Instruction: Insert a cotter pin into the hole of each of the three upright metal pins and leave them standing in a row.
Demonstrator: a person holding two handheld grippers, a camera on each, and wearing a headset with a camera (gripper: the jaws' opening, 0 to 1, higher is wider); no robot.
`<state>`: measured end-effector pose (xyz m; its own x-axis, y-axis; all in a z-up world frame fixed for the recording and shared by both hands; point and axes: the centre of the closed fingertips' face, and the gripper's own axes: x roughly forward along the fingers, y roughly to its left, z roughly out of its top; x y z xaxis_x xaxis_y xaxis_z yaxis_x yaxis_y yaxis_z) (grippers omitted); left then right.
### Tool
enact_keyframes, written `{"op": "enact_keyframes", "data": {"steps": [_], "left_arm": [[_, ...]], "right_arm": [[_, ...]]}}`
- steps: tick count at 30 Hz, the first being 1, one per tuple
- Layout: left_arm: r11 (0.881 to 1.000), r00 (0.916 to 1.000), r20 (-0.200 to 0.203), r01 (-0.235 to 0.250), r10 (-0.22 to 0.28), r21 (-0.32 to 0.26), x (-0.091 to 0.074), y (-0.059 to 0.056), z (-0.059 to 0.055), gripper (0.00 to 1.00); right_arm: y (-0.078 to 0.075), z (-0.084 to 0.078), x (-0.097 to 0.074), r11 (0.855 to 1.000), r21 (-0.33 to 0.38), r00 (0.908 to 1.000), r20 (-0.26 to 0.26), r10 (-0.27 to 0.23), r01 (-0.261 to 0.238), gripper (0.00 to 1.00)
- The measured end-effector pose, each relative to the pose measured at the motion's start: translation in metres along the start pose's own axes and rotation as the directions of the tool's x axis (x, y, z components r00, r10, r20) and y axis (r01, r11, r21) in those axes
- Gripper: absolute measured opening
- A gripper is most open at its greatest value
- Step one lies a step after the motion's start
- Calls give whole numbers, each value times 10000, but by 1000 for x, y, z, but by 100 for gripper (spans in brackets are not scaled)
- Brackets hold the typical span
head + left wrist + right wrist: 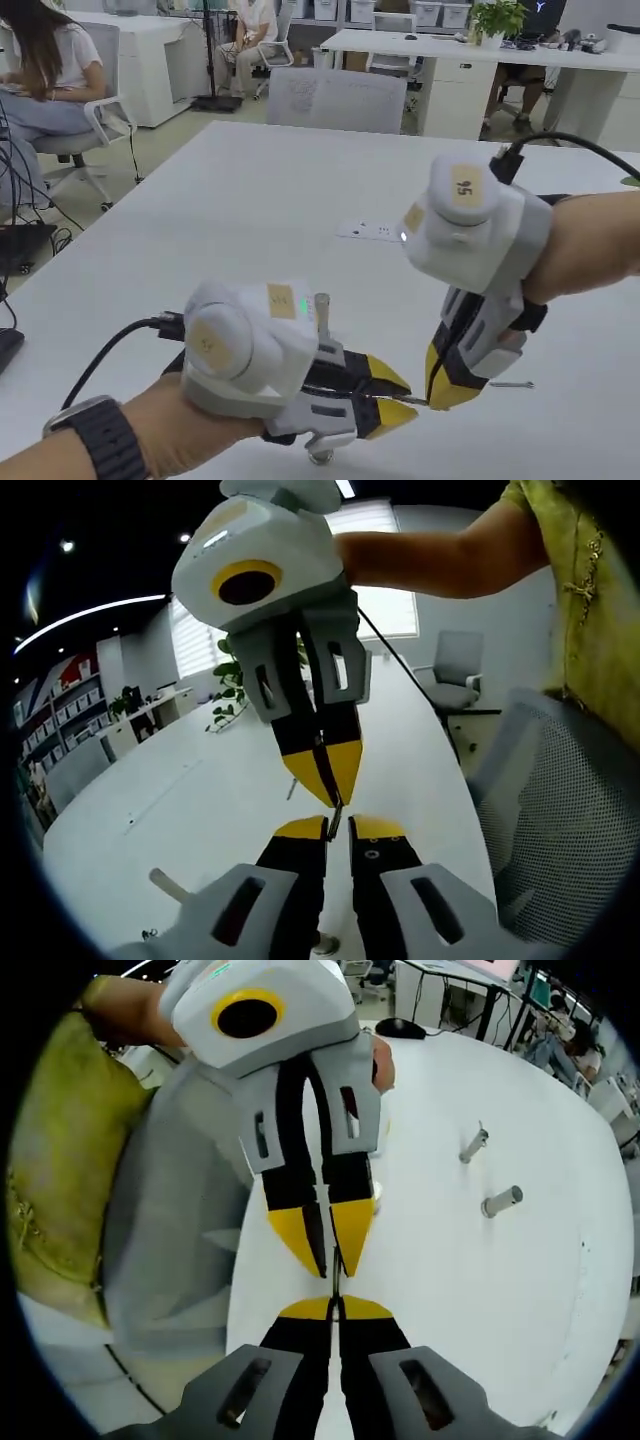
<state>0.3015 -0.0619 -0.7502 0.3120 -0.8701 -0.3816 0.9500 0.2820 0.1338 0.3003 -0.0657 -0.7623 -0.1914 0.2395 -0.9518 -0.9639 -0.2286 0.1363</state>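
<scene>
Your right tongs come down from the far right with their jaws closed on a thin cotter pin. The cotter pin lies roughly level above the desk and sticks out to the left from their yellow tips.

Your left tongs reach in from the near left and meet the right tongs almost tip to tip. Their jaws stand slightly apart, one on each side of the cotter pin's free end. You cannot tell from any view whether they press on it.

A second cotter pin lies flat on the desk just to the right of the right tongs, apart from them.

One metal pin stands upright on the desk just on the far side of the left tongs' body, with its top rising above the housing. The foot of another metal pin shows under the left tongs at the near edge; the rest of it is hidden.

A white socket strip lies farther off, near the middle of the desk.
</scene>
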Motion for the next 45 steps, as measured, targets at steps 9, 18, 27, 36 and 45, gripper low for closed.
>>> {"op": "enact_keyframes", "data": {"steps": [9, 18, 27, 36, 45], "left_arm": [[9993, 10000, -8, 57, -57, 362, 0, -2, 0, 2], [9982, 9997, 32, 237, -239, 545, 1, -7, 0, 1], [9991, 9998, -5, 213, -213, 353, -1, -4, -2, 0], [9994, 9999, 90, 79, -76, -324, -3, -1, -4, 0], [9934, 9994, 208, -267, 292, -1117, -6, 9, -4, 0]], "right_arm": [[4, 0, 0, 9995, 234, 9997, -86, 231, -229, 2], [8, -2, -1, 9976, 463, 9986, -105, 521, -515, 3], [8, 1, -3, 9991, 280, 9993, 223, 316, -322, 5], [7, 0, -8, 9945, -728, 9962, 508, -714, 750, 10], [-8, 5, -7, 9636, -960, 9602, 1538, -2333, 2495, 16]]}}
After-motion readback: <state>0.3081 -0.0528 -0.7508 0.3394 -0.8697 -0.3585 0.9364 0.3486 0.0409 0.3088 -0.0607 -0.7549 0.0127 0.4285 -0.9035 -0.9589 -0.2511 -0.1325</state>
